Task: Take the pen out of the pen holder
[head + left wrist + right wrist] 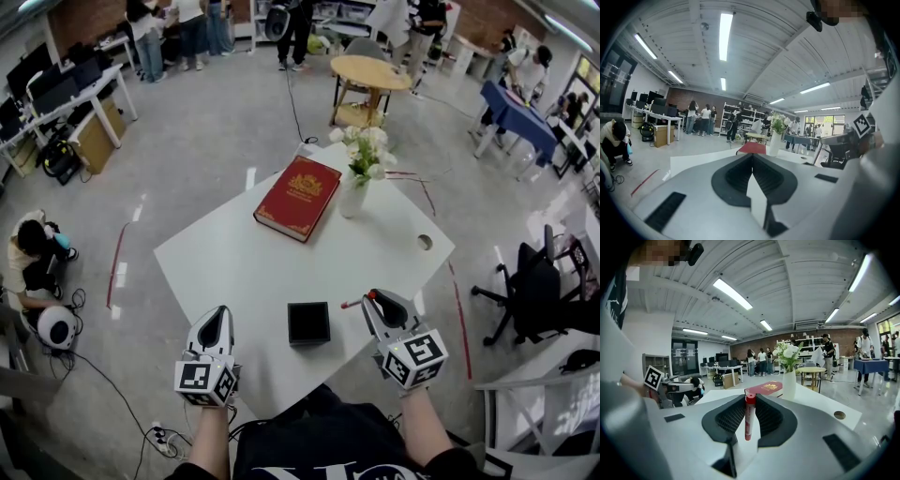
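the right gripper (372,297) has its jaws pinched on a slim red pen (749,418), held out of and just right of the square black pen holder (308,306) on the near part of the white table (239,262). the left gripper (221,311), left of the holder, has its jaws pressed together on nothing. a red hardback book (298,197) lies at the far side.

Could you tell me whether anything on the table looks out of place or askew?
Nothing is spilled or damaged. The one thing out of place is the red pen, clamped in the right gripper beside the black pen holder rather than standing in it.
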The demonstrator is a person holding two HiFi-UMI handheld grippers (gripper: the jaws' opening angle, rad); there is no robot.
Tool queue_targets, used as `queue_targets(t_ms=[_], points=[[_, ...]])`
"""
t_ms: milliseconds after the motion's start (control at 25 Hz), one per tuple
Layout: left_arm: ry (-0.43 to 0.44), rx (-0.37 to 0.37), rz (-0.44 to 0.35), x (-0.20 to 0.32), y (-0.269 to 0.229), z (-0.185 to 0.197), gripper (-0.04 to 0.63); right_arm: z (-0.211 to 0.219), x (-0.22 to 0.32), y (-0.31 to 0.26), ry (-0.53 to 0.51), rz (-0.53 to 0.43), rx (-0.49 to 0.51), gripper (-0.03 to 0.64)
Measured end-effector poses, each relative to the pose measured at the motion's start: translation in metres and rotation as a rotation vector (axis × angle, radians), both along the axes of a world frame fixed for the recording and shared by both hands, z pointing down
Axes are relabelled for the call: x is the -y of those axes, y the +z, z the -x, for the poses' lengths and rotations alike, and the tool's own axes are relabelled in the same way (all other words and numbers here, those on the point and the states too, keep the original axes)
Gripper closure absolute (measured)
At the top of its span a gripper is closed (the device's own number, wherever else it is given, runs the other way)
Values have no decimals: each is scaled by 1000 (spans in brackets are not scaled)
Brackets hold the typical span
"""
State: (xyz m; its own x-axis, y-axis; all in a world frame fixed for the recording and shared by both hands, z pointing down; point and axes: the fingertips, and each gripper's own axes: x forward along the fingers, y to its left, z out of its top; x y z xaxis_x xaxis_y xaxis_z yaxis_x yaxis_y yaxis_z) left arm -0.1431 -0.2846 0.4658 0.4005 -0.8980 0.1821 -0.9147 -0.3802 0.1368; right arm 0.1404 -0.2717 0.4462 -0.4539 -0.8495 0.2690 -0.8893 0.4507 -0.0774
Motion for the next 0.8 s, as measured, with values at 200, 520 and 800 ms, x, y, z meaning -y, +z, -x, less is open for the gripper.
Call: queue_targets(t_ms=[200,520,800], points=[[-4,-1,0,1,0,2,591,2,2,-1,-3,-3,2,538],[-6,-7,-4,4,-1,4,591,4,4,-3,-11,-4,2,538],[-10,-9,0,6,1,5,591,4,6,-3,-12,-3,5,538]])
